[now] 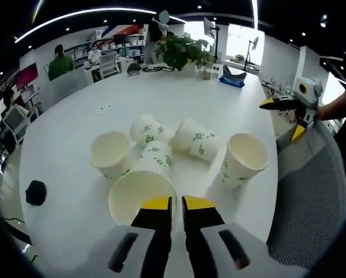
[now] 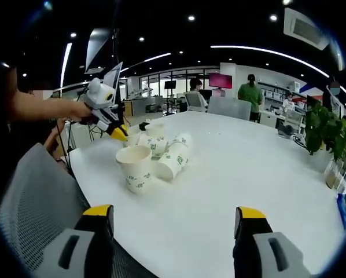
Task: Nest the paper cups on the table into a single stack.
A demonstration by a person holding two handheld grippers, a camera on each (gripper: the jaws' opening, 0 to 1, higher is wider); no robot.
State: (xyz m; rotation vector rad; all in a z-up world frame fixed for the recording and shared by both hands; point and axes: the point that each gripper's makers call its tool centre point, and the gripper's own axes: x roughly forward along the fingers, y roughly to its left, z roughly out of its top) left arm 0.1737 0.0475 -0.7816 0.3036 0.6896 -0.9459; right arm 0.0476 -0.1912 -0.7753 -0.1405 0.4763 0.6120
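The left gripper [image 1: 177, 204] is hovering with jaws nearly pressed together, just above the nearest of 5 paper cups [image 1: 142, 194] on the white table [image 1: 74, 139]. The right gripper [image 2: 176, 219] is holding its jaws spread wide, gripping nothing.

White paper cups [image 1: 197, 141] with green print, on a white table [image 1: 74, 133]. Yellow tips, black jaws on left gripper [image 1: 177, 204].

Left gripper [image 1: 176, 204] fingers nearly closed, empty; right gripper [image 2: 176, 220] fingers wide apart, empty.
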